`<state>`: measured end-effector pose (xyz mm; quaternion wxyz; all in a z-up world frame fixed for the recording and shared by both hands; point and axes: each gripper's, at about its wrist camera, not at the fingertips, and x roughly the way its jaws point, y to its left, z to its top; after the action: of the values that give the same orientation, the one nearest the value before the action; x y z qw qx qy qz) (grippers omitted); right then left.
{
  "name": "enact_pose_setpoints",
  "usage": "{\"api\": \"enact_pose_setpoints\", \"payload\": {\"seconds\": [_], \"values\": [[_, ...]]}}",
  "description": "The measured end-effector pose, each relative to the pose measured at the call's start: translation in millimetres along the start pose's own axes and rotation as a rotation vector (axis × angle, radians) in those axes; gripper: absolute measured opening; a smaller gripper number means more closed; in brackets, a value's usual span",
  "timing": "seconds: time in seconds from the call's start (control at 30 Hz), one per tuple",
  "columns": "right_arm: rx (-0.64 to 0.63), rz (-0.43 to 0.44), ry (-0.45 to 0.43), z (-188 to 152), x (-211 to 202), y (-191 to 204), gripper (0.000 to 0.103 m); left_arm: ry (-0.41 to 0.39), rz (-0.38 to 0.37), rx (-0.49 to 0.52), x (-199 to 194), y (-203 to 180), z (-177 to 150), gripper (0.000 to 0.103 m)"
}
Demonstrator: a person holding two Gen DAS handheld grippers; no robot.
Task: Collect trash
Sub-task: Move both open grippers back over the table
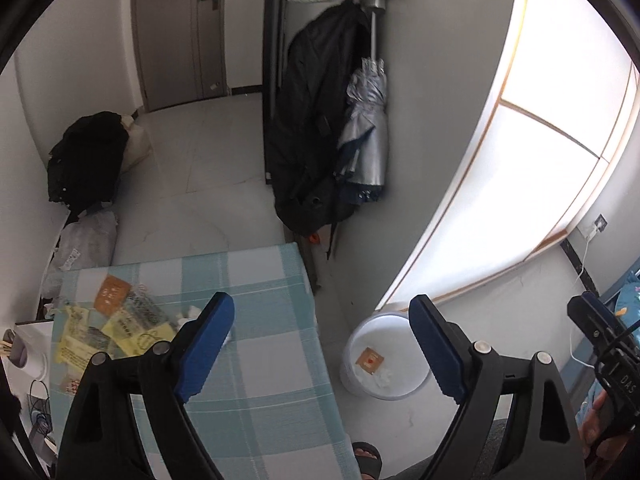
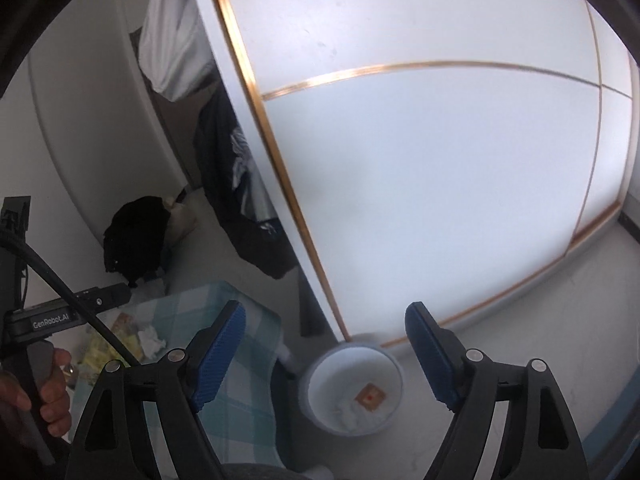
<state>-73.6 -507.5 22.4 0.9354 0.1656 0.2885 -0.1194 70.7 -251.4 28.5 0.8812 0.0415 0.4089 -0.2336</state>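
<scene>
A table with a blue-and-white checked cloth (image 1: 260, 360) carries a heap of yellow wrappers (image 1: 124, 330), an orange wrapper (image 1: 111, 294) and a crumpled tissue (image 1: 192, 312) near its left edge. On the floor to the table's right stands a white bin (image 1: 352, 344) holding an orange packet (image 1: 371, 360) and white tissue (image 1: 386, 378). My left gripper (image 1: 322, 308) hangs high above the table's right edge, open, with nothing between its fingers. My right gripper (image 2: 326, 312) hovers above the bin (image 2: 312, 372), open and empty; the packet (image 2: 371, 398) lies inside, and the table tissue (image 2: 150, 338) shows to the left.
A white wardrobe with gold trim (image 1: 540, 160) stands right behind the bin. A black coat (image 1: 312, 120) and a silver umbrella (image 1: 368, 136) hang at its corner. Black bags (image 1: 84, 160) sit on the floor at left. A sandalled foot (image 1: 366, 456) stands beside the table.
</scene>
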Motion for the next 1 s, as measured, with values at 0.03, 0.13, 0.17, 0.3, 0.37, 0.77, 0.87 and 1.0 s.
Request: {"api": "enact_pose_setpoints", "payload": {"seconds": [0.03,0.13,0.17,0.3,0.37,0.77,0.87,1.0], "values": [[-0.012,0.014,-0.022,5,-7,11,0.084,-0.016,0.014,-0.012,-7,8,1,0.087],[-0.038,0.048,-0.065,11,-23,40,0.087,-0.057,0.05,-0.056,-29,32,-2,0.088],[-0.052,0.062,-0.082,12,-28,53,0.089,-0.071,0.054,-0.069,-36,40,-6,0.088],[-0.11,0.123,-0.137,10,-38,96,0.095,-0.125,0.101,-0.096,-57,69,-15,0.091],[-0.14,0.163,-0.161,7,-39,119,0.098,-0.153,0.116,-0.124,-68,87,-20,0.094],[-0.296,0.337,-0.152,-26,-17,237,0.098,-0.227,0.279,-0.28,-86,186,-54,0.095],[-0.326,0.347,-0.12,-37,-1,258,0.098,-0.229,0.299,-0.304,-82,211,-65,0.095],[-0.33,0.367,-0.065,-53,22,279,0.098,-0.246,0.318,-0.319,-78,241,-80,0.095]]}}
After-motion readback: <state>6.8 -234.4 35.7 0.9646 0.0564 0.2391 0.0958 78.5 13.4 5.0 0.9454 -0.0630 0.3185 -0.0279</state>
